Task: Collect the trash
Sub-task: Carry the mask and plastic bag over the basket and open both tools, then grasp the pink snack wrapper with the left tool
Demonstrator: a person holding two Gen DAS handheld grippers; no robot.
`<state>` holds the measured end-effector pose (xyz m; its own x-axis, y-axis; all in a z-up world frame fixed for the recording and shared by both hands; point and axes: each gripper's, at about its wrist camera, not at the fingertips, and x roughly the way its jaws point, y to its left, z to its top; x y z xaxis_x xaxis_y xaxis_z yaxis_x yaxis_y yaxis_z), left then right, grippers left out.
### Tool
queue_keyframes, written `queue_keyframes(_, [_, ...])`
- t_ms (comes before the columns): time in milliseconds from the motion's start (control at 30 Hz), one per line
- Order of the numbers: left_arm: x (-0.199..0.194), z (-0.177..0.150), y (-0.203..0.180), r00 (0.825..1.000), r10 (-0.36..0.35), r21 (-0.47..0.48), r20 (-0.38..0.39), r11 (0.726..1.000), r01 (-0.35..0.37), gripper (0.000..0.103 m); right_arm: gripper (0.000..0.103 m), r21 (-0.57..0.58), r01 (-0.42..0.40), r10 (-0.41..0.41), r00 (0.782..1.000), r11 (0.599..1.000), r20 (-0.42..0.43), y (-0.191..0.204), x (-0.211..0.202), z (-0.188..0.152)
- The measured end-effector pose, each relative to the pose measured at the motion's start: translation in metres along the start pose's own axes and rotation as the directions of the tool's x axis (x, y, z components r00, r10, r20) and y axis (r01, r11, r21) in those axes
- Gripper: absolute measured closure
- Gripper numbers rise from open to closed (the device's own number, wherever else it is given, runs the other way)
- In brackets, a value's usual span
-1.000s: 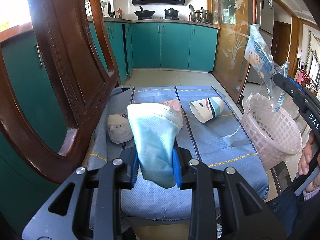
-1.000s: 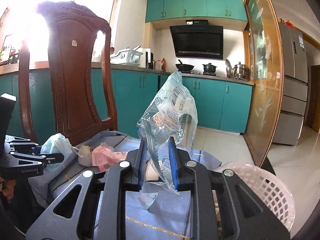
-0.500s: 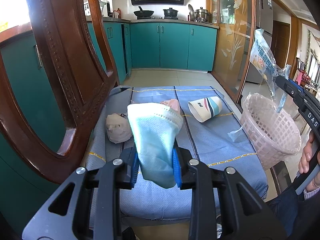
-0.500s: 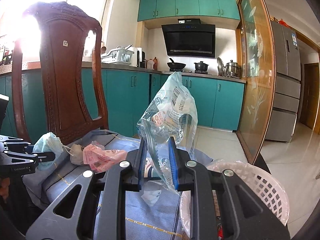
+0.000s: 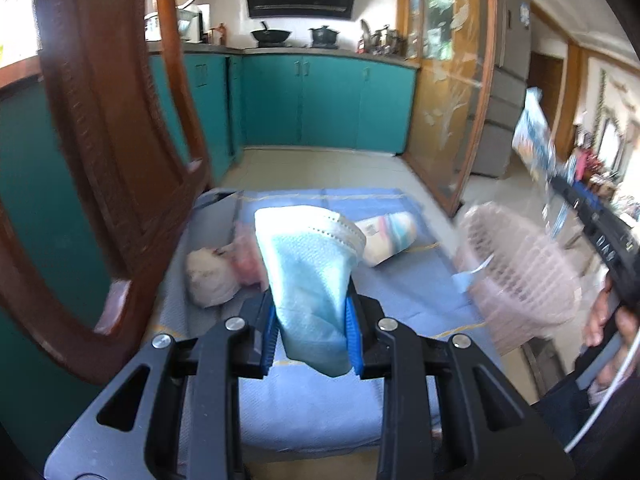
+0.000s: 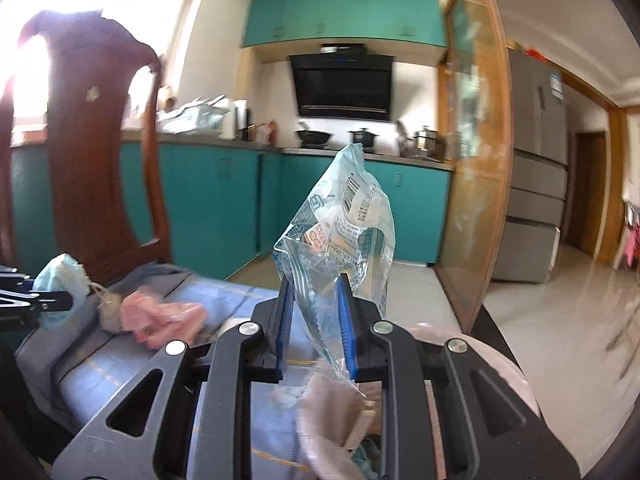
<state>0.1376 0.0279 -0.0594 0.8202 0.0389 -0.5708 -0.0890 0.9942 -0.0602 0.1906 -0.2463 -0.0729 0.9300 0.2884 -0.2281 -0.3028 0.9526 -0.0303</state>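
Between the left gripper (image 5: 312,336) pads: blue face mask (image 5: 308,280), pinched low, upper half flopping; soft, light, grips anywhere. Right gripper (image 6: 316,332) clamps clear plastic wrapper (image 6: 340,240), crinkly, slippery, hold by the edge. Pink basket (image 5: 516,268) just beneath it.

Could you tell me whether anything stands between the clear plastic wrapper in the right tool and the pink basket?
Nothing visible does. The right tool holds the clear plastic wrapper upright, and the pink plastic mesh basket sits just below and ahead of it with its opening unblocked.
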Motion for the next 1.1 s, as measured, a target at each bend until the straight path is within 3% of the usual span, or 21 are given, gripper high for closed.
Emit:
queue_keyframes(133, [-0.001, 0.025, -0.018, 0.995, -0.098, 0.020, 0.033, 0.995, 0.098, 0.074, 0.081, 0.039, 0.065, -0.064, 0.998, 0.997, -0.029, -0.032, -0.006, -0.008])
queue_keyframes(233, [0.008, 0.042, -0.045, 0.981, -0.192, 0.057, 0.031, 0.980, 0.190, 0.074, 0.081, 0.053, 0.131, -0.124, 0.986, 0.990, -0.115, -0.048, 0.001, -0.019])
queue_keyframes(367, [0.038, 0.055, -0.101, 0.937, -0.347, 0.101, -0.042, 0.931, 0.350, 0.074, 0.081, 0.089, 0.179, -0.148, 0.948, 0.980, -0.280, -0.066, 0.021, -0.040])
queue_keyframes(433, [0.060, 0.057, -0.132, 0.897, -0.429, 0.105, -0.106, 0.892, 0.439, 0.074, 0.081, 0.092, 0.182, -0.145, 0.939, 0.979, -0.311, -0.070, 0.025, -0.045])
queue_keyframes(633, [0.108, 0.051, -0.197, 0.845, -0.490, 0.126, -0.214, 0.844, 0.521, 0.073, 0.079, 0.111, 0.203, -0.153, 0.924, 0.973, -0.350, -0.080, 0.027, -0.055])
queue_keyframes(700, [0.117, 0.049, -0.210, 0.835, -0.498, 0.138, -0.232, 0.833, 0.536, 0.063, 0.069, 0.114, 0.225, -0.170, 0.916, 0.968, -0.364, -0.084, 0.028, -0.057])
queue_keyframes(733, [0.119, 0.047, -0.213, 0.837, -0.494, 0.141, -0.235, 0.835, 0.532, 0.047, 0.064, 0.117, 0.232, -0.176, 0.915, 0.966, -0.364, -0.086, 0.029, -0.057])
queue_keyframes(767, [0.119, 0.047, -0.215, 0.841, -0.489, 0.143, -0.232, 0.838, 0.527, 0.039, 0.055, 0.119, 0.238, -0.181, 0.914, 0.964, -0.362, -0.086, 0.027, -0.057])
queue_keyframes(900, [0.122, 0.043, -0.202, 0.868, -0.448, 0.148, -0.216, 0.863, 0.483, 0.033, 0.044, 0.138, 0.235, -0.177, 0.922, 0.962, -0.343, -0.088, 0.022, -0.054])
queue_keyframes(1067, [0.124, 0.041, -0.150, 0.952, -0.266, 0.116, -0.153, 0.952, 0.284, 0.031, 0.036, 0.115, 0.202, -0.158, 0.937, 0.973, -0.312, -0.074, 0.023, -0.049])
queue_keyframes(1100, [0.122, 0.039, -0.133, 0.972, -0.198, 0.113, -0.128, 0.971, 0.213, 0.031, 0.034, 0.102, 0.191, -0.152, 0.940, 0.976, -0.305, -0.067, 0.024, -0.047])
